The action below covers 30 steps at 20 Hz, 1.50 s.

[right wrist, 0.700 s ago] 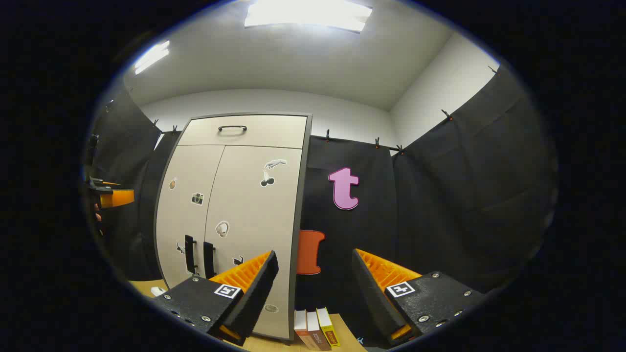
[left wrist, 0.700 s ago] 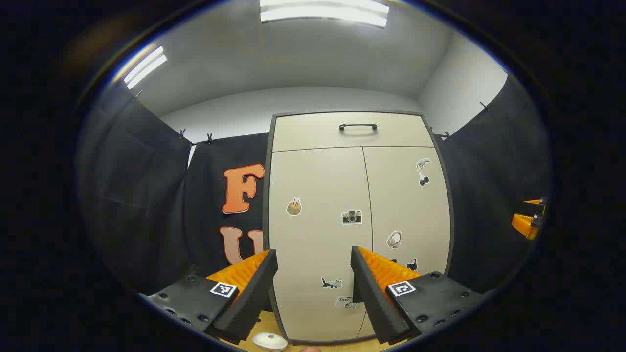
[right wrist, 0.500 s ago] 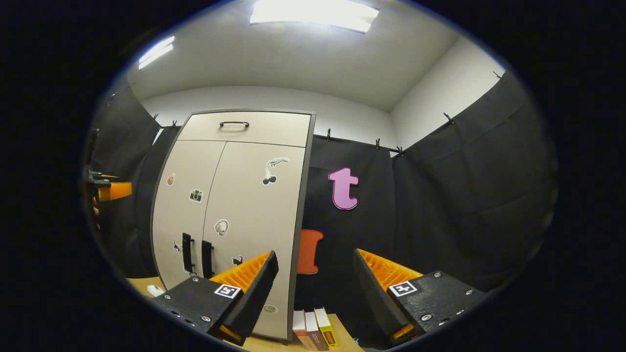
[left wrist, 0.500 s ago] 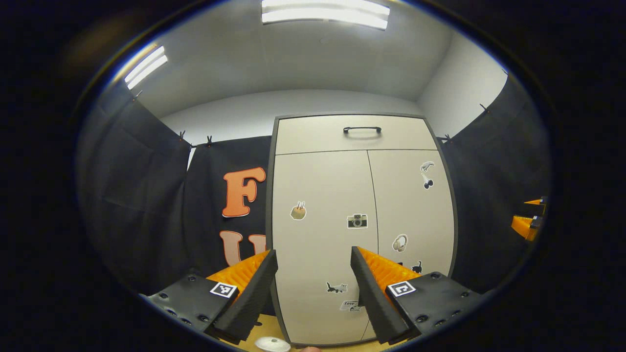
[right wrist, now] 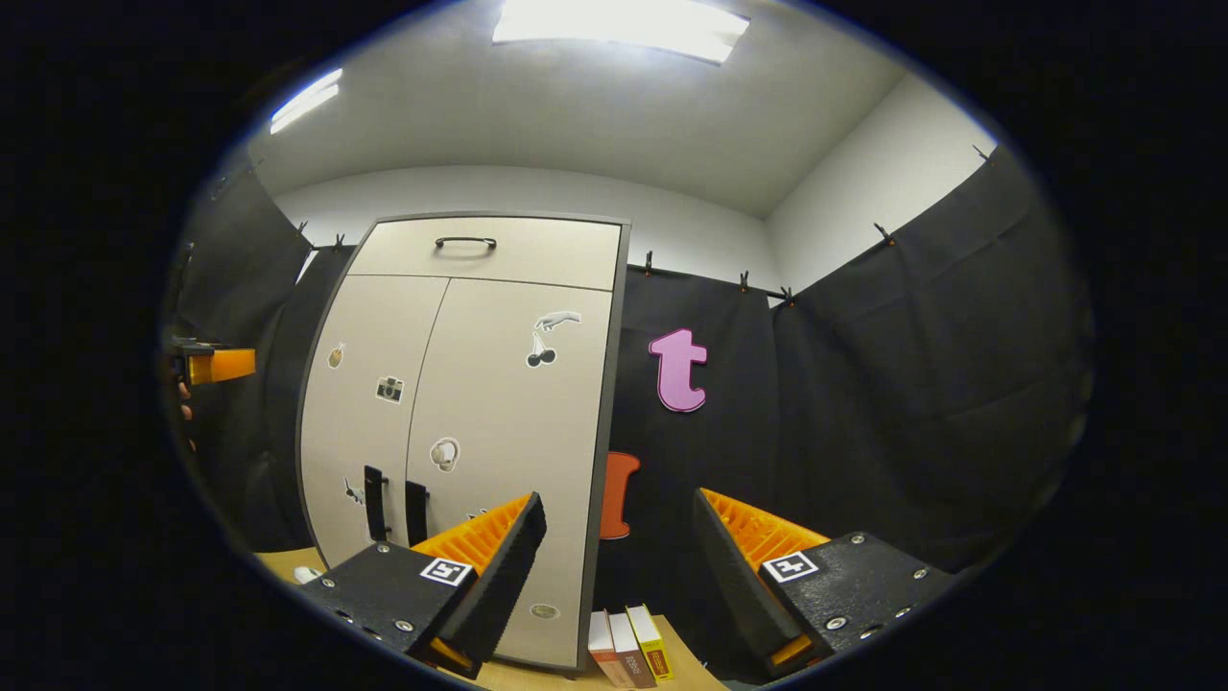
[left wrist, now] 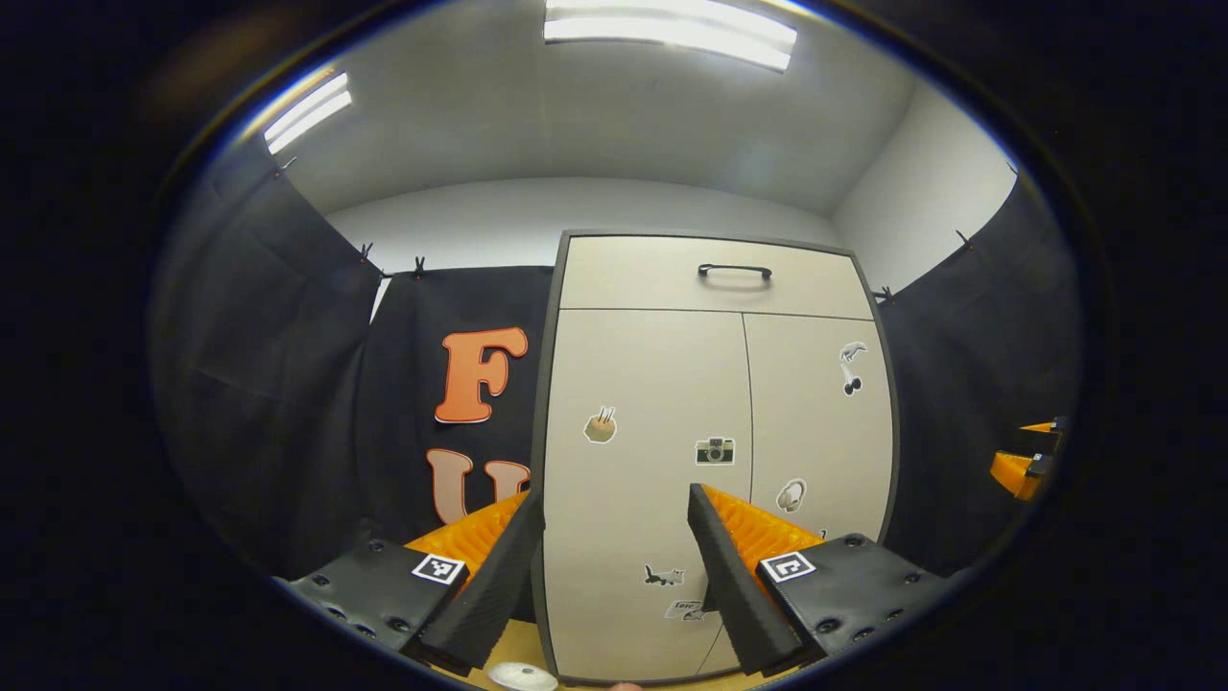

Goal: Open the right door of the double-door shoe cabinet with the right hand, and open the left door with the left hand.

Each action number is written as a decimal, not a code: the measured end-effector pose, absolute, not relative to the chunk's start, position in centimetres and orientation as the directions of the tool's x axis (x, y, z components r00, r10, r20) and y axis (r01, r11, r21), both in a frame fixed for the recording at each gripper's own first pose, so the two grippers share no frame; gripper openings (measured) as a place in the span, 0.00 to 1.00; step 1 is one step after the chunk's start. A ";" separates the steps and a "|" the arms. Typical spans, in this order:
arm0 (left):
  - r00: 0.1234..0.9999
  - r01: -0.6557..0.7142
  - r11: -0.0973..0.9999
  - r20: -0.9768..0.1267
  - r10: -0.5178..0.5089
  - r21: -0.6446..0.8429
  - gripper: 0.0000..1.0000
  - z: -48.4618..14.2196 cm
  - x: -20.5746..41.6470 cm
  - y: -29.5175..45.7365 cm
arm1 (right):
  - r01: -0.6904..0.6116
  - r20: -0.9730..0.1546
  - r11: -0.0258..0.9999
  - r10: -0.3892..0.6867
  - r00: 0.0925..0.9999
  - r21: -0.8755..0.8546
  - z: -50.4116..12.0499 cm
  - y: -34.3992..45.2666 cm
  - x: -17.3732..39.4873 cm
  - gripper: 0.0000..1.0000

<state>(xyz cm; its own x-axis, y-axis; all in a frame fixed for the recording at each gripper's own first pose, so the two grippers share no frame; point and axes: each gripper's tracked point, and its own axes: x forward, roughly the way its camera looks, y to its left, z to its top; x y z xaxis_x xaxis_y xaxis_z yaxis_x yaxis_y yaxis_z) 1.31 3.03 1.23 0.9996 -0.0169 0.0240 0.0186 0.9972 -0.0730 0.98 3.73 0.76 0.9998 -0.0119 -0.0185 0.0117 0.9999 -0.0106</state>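
Straight ahead in the left gripper view stands the shoe cabinet point(left wrist: 715, 451), a tall pale beige unit with a dark frame, set against the black cloth wall. Its left door point(left wrist: 643, 480) and right door point(left wrist: 815, 432) both lie flush and closed, meeting at a thin vertical seam. Above them runs a drawer front point(left wrist: 710, 278) with a dark curved handle point(left wrist: 734, 271). Small stickers dot the doors, among them a camera sticker point(left wrist: 715, 451) on the left door and a cherry sticker point(right wrist: 541, 357) on the right one.

The left gripper point(left wrist: 614, 518) hangs in front of the left door with its fingers spread wide and nothing between them, apart from the cabinet.

In the right gripper view the cabinet sits left of centre, seen at an angle. Two dark vertical door handles point(right wrist: 395, 504) stand side by side low down by the seam. The right gripper point(right wrist: 619, 523) is likewise wide apart and empty, pointing at the cloth wall just right of the cabinet. A few books point(right wrist: 630, 645) stand on the wooden surface point(right wrist: 288, 561) at the cabinet's right foot.
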 end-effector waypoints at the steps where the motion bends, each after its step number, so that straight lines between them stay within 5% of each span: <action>1: 1.000 0.021 0.997 0.018 -0.020 -0.076 0.95 1.1 1.2 3.0 | 0.007 -0.025 1.000 -0.007 1.000 -0.004 0.6 3.9 1.0 0.97; 21: 0.992 -0.084 0.995 -0.103 0.077 -0.062 0.96 -4.2 -1.3 10.0 | -0.202 -0.217 0.969 0.230 0.949 0.146 -6.8 21.5 8.0 0.93; 28: 0.982 -0.132 0.988 -0.148 0.120 -0.075 0.96 -6.7 -2.9 13.9 | -0.231 -0.318 0.960 0.270 0.909 0.157 -12.7 28.3 11.5 0.81; 30: 0.978 -0.124 0.988 -0.181 0.107 -0.087 0.96 -7.9 -3.1 14.0 | -0.221 -0.358 0.961 0.267 0.895 0.164 -14.6 29.7 12.2 0.71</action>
